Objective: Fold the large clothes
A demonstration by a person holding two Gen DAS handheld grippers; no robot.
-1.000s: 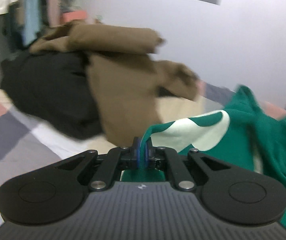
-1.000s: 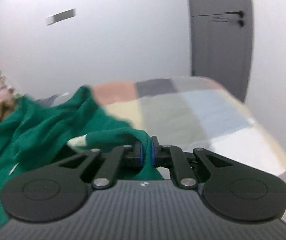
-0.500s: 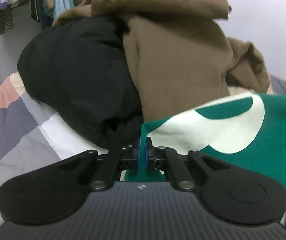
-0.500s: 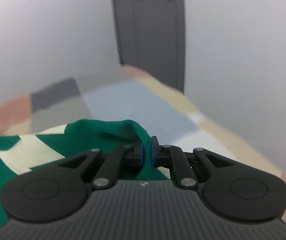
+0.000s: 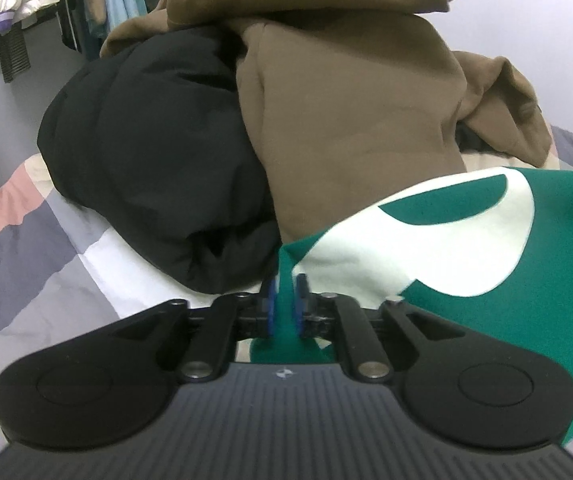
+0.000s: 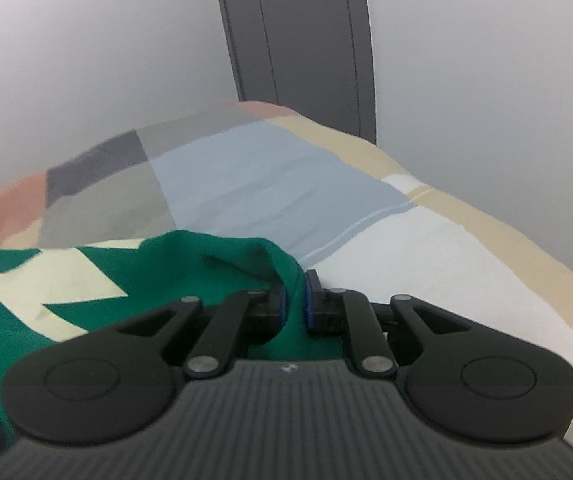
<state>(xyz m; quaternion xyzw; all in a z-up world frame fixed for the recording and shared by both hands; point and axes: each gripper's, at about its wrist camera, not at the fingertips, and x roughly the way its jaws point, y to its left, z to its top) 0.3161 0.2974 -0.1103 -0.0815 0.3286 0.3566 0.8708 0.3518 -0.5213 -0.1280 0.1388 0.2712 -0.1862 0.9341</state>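
Notably, no legible writing: soft green garment [image 5: 558,240] with cream shapes lies slack between left gripper [image 5: 285,300] and right gripper [image 6: 294,300], both just opening, released.

- A bed [image 6: 426,248] carries everything, covered by a patchwork cover of pink, grey, pale blue, beige and white blocks.
- A green garment with cream shapes [image 5: 466,240] lies spread on the cover.
- A brown garment [image 5: 346,120] is heaped just beyond the green garment, its lower edge touching it.
- A black padded garment [image 5: 158,152] lies against the brown garment's left side, resting on white and grey patches.
- To the right of the green garment [image 6: 86,308] the cover lies bare, reaching a grey door [image 6: 306,40].
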